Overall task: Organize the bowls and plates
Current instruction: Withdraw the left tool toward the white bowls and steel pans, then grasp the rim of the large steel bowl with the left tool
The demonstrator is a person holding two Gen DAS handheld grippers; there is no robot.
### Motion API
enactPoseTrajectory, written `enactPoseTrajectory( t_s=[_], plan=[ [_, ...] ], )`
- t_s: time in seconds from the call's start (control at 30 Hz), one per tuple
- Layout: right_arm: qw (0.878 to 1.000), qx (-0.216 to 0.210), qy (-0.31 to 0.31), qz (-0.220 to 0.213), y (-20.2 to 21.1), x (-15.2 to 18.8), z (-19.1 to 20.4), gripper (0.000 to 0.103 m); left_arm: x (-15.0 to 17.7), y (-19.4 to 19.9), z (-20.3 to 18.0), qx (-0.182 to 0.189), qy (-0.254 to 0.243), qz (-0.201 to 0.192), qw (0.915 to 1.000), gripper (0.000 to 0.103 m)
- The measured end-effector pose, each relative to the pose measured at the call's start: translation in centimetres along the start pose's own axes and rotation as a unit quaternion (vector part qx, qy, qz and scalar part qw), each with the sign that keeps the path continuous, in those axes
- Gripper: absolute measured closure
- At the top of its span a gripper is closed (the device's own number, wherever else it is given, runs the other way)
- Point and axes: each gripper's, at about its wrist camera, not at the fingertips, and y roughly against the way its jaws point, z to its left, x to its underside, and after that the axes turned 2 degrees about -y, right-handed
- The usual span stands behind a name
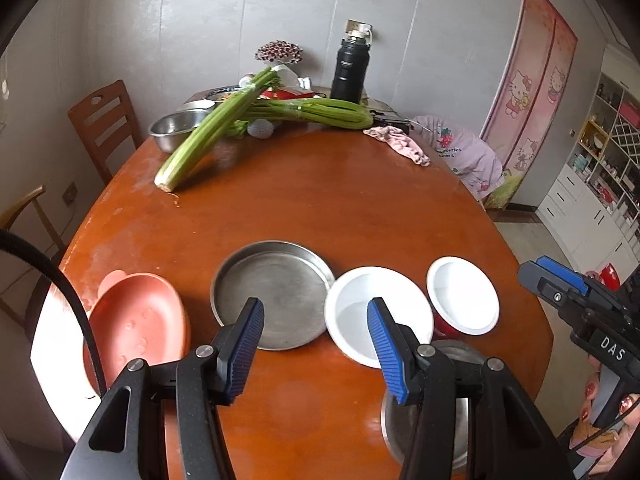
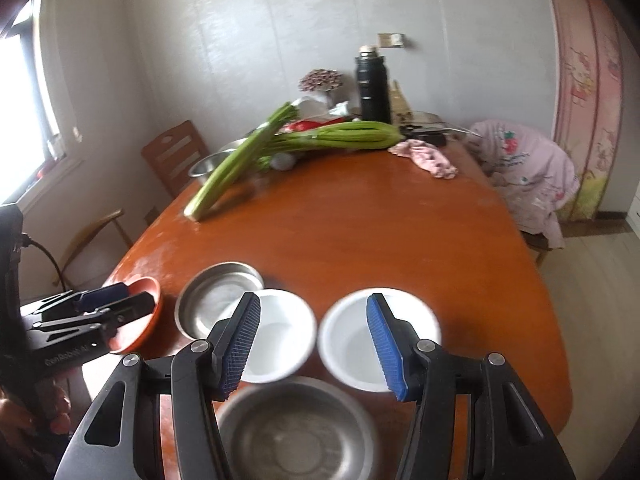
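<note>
Near the table's [image 1: 320, 200] front edge stands a row of dishes: a salmon-pink plate [image 1: 136, 320], a flat steel plate [image 1: 276, 292], a white bowl [image 1: 372, 312] and a second white bowl with a red outside [image 1: 464, 292]. A steel bowl [image 1: 424, 420] sits nearer, partly behind my finger. My left gripper [image 1: 316, 344] hovers open and empty above the steel plate and the first white bowl. The right wrist view shows the pink plate [image 2: 140, 320], steel plate [image 2: 216, 300], both white bowls [image 2: 280, 332] [image 2: 376, 332] and the steel bowl [image 2: 296, 432]. My right gripper [image 2: 314, 344] hangs open and empty over them.
Celery bunches [image 1: 224, 128], a steel basin [image 1: 176, 128], a black flask [image 1: 348, 72] and a pink cloth [image 1: 400, 144] crowd the far end. Wooden chairs [image 1: 104, 124] stand on the left. A garment-draped chair [image 1: 468, 156] is on the right.
</note>
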Motion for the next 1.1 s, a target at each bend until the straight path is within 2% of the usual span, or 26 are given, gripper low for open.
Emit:
enactPoseTrajectory(
  t_s=[0.33,0.63,0.97,1.1],
  plan=[
    [1.0,0.007,-0.014,0.021,0.8,2.2,-3.9,0.046,1.4,-0.9,-2.7,0.011,-0.007,0.015,0.9998,0.05],
    [0.999,-0.001,0.003,0.049,-0.1,4.7,-3.9,0.046,3.7,-1.4,-3.5,0.015,-0.006,0.029,0.9994,0.05],
    [0.995,-0.011,0.028,0.093,-2.4,8.4,-3.3,0.046,6.8,-3.9,-4.0,0.022,-0.008,0.077,0.9968,0.05],
    [0.993,-0.01,0.036,0.11,-3.3,9.6,-3.2,0.046,7.7,-5.1,-4.2,0.042,-0.002,0.096,0.9945,0.05]
  ],
)
